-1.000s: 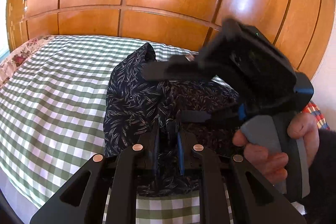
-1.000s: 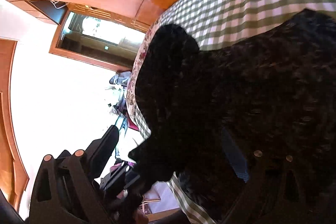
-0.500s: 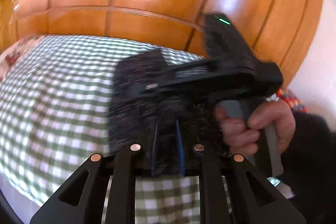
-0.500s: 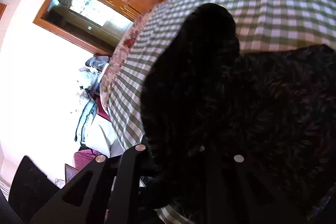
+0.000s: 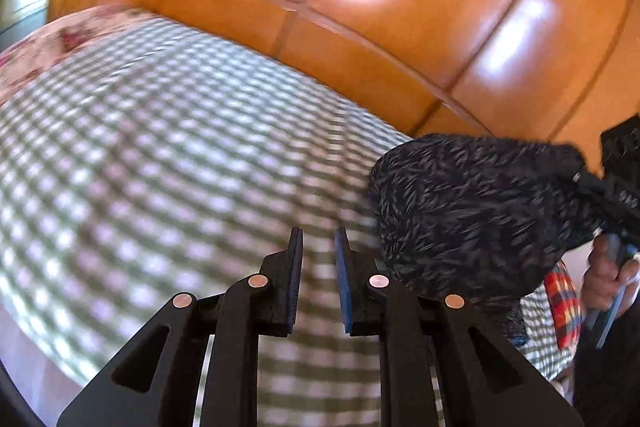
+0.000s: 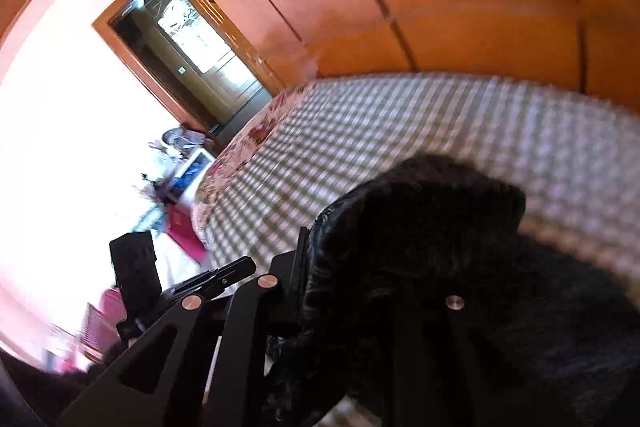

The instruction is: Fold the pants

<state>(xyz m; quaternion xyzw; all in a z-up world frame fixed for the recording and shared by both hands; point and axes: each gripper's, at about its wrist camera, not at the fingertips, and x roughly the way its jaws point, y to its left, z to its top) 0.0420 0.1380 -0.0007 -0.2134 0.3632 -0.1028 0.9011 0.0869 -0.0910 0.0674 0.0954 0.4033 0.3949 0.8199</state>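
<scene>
Wooden wardrobe panels back a bed under a green-and-white checked cover, and that cover now lies bare under the left tongs where a second ago the dark leaf-print pants lay spread beneath them. The pants have come up off the bed — bunched into a dark bundle, hanging in the air to the right of the left view, above the cover's near edge. In the right wrist view the same cloth fills the lower right and drapes over the right gripper, hiding most of its fingers; its jaws, wide a second ago, have snapped together on the fabric and carried it upward. The person's hand grips that tool's handle at the far right of the left view.

The left gripper holds nothing: its blue-edged pads stand close together with a narrow gap, only checked cover showing between them, and the pants hang beside it to the right, apart from its fingers.

My reading — the garment is being lifted to shake it out or re-lay it, so folding proper is not yet under way, and the left tongs will likely need a hold on a free edge
</scene>
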